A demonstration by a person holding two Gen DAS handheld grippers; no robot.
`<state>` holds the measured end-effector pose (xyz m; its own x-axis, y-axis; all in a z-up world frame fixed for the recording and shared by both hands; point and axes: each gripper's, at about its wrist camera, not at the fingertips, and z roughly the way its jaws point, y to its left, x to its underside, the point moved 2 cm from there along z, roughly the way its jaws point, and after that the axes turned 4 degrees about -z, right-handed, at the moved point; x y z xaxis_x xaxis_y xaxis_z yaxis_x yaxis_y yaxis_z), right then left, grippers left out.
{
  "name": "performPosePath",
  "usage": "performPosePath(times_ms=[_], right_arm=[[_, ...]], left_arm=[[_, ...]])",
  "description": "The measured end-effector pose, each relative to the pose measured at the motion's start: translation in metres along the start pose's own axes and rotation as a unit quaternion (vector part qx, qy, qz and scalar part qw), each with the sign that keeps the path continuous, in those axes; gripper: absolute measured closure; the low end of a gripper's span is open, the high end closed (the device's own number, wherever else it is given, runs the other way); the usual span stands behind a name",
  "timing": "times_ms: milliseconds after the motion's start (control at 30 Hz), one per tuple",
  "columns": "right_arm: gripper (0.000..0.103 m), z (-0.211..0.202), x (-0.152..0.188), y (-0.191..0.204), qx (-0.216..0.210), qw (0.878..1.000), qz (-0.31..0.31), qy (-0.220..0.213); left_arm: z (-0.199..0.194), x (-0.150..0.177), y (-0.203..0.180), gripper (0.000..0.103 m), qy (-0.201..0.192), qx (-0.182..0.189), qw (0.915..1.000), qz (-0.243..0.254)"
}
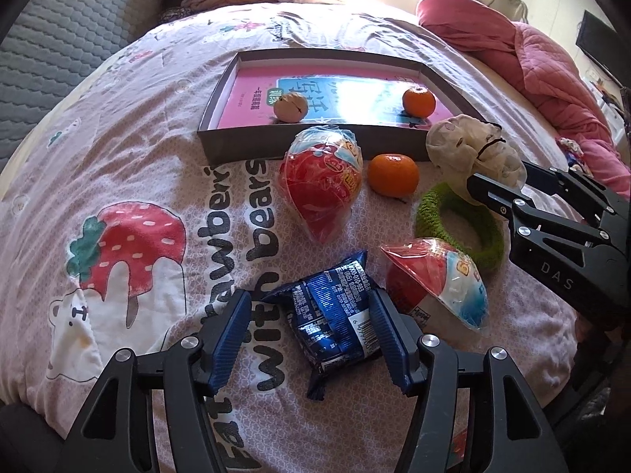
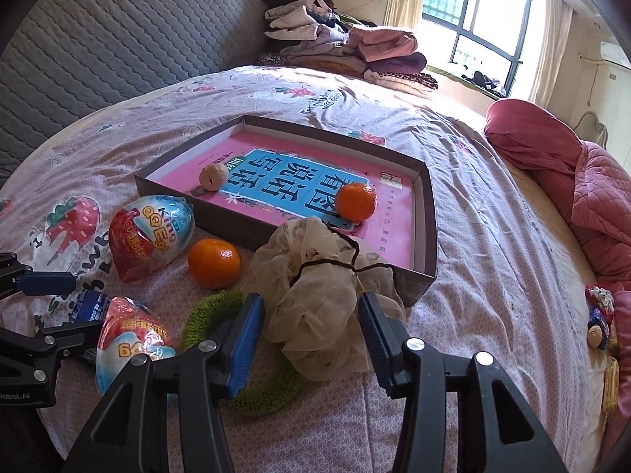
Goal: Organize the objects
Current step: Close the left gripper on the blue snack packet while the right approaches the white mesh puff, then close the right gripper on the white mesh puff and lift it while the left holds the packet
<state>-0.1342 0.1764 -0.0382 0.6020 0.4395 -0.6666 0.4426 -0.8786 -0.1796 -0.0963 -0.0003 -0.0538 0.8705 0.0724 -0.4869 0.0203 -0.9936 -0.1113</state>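
Between the jaws of the left gripper lies a blue snack packet; the jaws stand wide, the right pad touching it, not yet closed. It looks light, crinkly and slippery, so I judge a grip across its flat middle is safest. Right gripper has wide jaws around a soft cream scrunchie, just before the box tray; it will squash easily, so take its bunched middle.

The cream scrunchie hides part of the green ring.
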Motion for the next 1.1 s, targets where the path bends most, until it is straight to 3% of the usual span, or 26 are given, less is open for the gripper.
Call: performPosePath(times_ms=[333,633,733,800,967,1100], right_arm=[[0.054,0.001,-0.001,-0.005,0.001,1.000,0.009,-0.002],[0.054,0.012,-0.001,-0.004,0.009,1.000,-0.001,0.002],[0.062,0.018,0.000,-0.007,0.008,1.000,0.001,0.007],[0.077,0.022,0.000,-0.008,0.002,1.000,0.005,0.012],[0.087,0.017,-0.001,-0.011,-0.017,1.000,0.016,0.004],[0.089,0.011,-0.001,-0.016,-0.035,0.999,0.033,-0.005]], left_arm=[[0.011,-0.003,-0.009,0.036,0.011,-0.009,0.9999,-0.009],[0.022,0.003,-0.015,0.035,0.024,0.005,0.9996,-0.014],[0.023,0.003,-0.014,0.036,0.028,0.013,0.9994,-0.018],[0.024,0.003,-0.013,0.037,0.030,0.020,0.9991,-0.021],[0.023,0.003,-0.017,0.058,0.033,0.047,0.9983,-0.016],[0.022,0.004,-0.016,0.064,0.032,0.068,0.9970,-0.020]])
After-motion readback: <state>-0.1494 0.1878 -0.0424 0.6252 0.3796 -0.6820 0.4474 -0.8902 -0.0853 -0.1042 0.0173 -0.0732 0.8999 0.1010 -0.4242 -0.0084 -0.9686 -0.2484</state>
